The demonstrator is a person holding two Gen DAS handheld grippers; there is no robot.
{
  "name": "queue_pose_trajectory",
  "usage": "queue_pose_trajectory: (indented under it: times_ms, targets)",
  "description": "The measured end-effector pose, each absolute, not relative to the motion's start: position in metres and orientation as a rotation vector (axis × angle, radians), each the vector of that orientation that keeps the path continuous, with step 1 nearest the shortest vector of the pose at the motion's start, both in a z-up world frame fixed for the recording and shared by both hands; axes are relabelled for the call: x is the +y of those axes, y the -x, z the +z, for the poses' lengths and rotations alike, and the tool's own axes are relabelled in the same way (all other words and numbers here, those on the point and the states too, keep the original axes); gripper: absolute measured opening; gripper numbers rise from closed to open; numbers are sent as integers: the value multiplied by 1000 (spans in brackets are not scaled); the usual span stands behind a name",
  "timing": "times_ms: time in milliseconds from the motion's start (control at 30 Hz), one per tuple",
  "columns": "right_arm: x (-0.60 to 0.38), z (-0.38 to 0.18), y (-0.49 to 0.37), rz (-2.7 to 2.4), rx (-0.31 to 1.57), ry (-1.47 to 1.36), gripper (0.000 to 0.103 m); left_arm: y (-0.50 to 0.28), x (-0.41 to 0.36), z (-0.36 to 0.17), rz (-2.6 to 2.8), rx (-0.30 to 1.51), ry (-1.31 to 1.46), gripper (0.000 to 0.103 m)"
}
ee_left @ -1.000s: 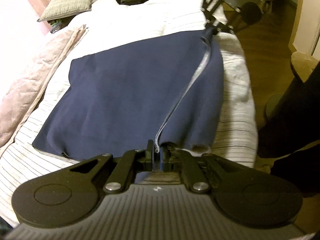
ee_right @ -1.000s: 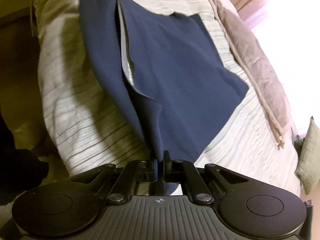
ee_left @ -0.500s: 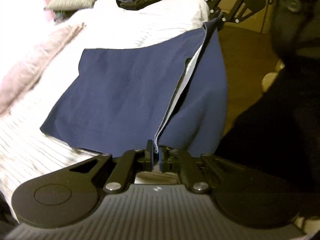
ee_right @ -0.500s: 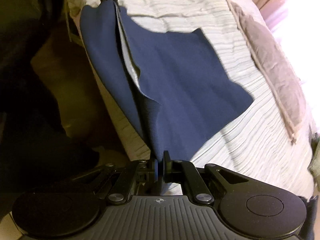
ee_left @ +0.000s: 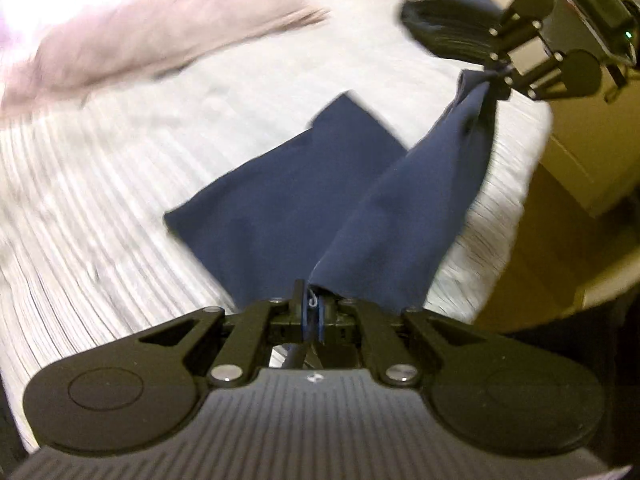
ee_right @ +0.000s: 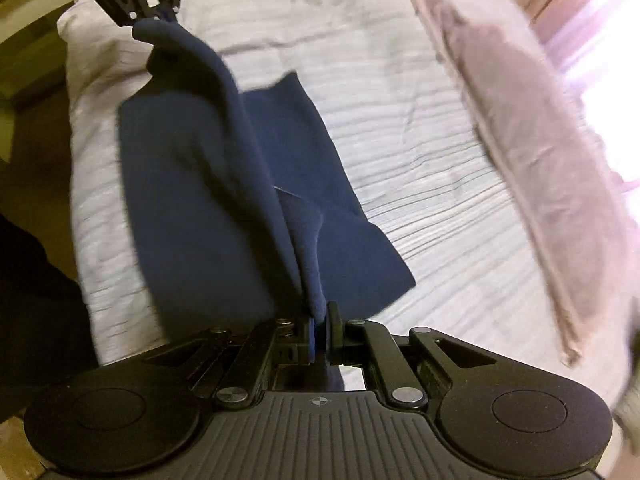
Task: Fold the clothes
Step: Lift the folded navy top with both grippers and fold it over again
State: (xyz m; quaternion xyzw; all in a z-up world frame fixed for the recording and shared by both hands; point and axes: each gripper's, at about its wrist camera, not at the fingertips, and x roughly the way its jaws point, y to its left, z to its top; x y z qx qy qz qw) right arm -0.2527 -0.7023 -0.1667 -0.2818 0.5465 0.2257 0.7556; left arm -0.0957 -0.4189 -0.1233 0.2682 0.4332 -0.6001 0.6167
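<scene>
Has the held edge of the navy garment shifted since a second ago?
Yes. The navy garment edge, pinched in both tongs, has been carried off the bed's side and in over the striped bedding, toward the pink blanket.

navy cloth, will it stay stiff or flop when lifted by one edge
Probably floppy: the navy cloth sags between the left gripper and the right gripper. Likely light, since thin pinches lift its edge. The trailing part may drag across the striped bedspread.

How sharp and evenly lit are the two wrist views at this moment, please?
Left wrist view: bedspread and pink blanket smeared by motion blur, top-left corner blown out white, left gripper sharp on the navy garment. Right wrist view: milder blur, glare along the right edge, right gripper crisp; fisheye bends the bed edges in both.
</scene>
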Motion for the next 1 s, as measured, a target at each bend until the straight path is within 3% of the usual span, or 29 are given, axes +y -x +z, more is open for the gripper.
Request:
queue_pose_trajectory:
  times_ms: [333,1000]
  targets:
    - [-756,-230,181,610,1272,420,2,18,-460,-197,-1179,1295,-459,3]
    - [-793,-259,135,500,1277,175,3,-20,-474,-229,-1084,1392,-310,4]
